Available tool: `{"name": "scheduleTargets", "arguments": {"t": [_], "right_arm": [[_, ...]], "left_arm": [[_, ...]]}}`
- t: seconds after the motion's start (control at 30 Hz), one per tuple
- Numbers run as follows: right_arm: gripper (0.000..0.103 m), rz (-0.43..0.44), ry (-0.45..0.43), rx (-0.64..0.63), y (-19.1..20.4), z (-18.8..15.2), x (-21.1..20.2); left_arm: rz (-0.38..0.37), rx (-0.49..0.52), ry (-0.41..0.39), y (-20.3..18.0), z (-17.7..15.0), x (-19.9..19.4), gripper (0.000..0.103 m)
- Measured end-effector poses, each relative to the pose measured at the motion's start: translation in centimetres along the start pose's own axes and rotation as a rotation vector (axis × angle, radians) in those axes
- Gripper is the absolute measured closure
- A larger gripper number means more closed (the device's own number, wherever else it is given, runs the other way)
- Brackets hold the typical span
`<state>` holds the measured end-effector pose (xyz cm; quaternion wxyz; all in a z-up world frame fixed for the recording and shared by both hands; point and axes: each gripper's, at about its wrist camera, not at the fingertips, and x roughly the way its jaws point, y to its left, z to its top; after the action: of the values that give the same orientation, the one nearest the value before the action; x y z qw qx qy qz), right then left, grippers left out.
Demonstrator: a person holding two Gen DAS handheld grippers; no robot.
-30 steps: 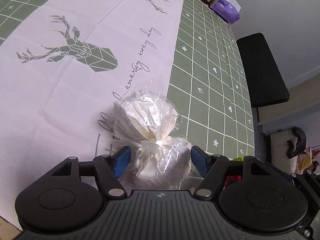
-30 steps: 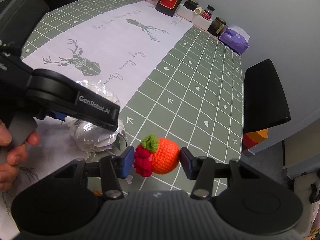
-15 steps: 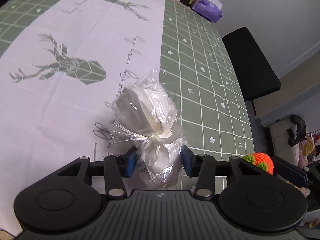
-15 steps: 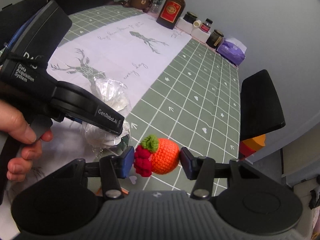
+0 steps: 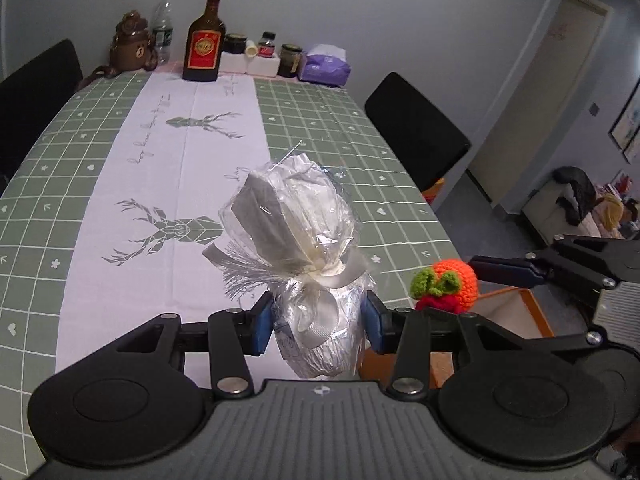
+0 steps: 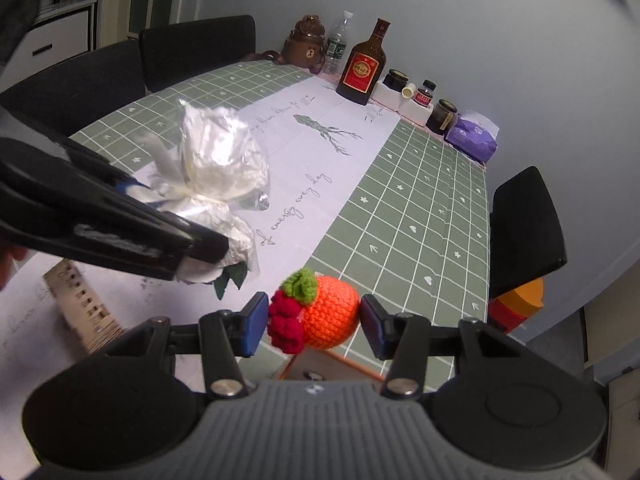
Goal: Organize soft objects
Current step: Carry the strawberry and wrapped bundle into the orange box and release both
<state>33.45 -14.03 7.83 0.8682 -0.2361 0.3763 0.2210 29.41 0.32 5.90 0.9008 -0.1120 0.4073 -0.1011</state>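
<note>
The left tongs (image 5: 318,322) pinch the slick cellophane-wrapped bundle (image 5: 296,232) low, so its top-heavy head could tip or slide out. The right tongs (image 6: 314,322) clamp the crocheted orange (image 6: 326,312), both aloft above the table (image 5: 328,128); what may be an orange-rimmed box (image 5: 516,312) waits below. Bottles (image 5: 204,40) and black chairs (image 5: 416,128) line the far edges.

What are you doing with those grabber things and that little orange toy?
A person is tidying up soft things with a hand-held gripper in each hand. The left hand-held gripper has just closed on a white flower wrapped in clear plastic and holds it above the table. The right hand-held gripper squeezes a crocheted orange with red berries, also in the air, over an orange-edged box.
</note>
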Motion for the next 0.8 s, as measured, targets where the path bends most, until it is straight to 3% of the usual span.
{"name": "scheduleTargets", "arguments": {"t": [0.2,0.37,0.67,0.8], "right_arm": [[0.053,-0.031,-0.004,-0.002,-0.1,-3.3,-5.6],[0.053,-0.062,0.058,-0.013,-0.4,-7.7,-8.7],[0.053,-0.089,0.227,-0.061,-1.5,-15.8,-10.6],[0.053,-0.060,0.283,-0.103,-1.9,-17.8,-10.1]], "left_arm": [[-0.111,0.130,0.007,-4.9,-3.0,-3.7,0.051],[-0.206,0.235,0.060,-9.2,-5.6,-4.4,0.051],[-0.355,0.302,0.228,-14.1,-9.8,-1.4,0.051],[-0.359,0.303,0.303,-15.0,-10.6,1.0,0.051]]}}
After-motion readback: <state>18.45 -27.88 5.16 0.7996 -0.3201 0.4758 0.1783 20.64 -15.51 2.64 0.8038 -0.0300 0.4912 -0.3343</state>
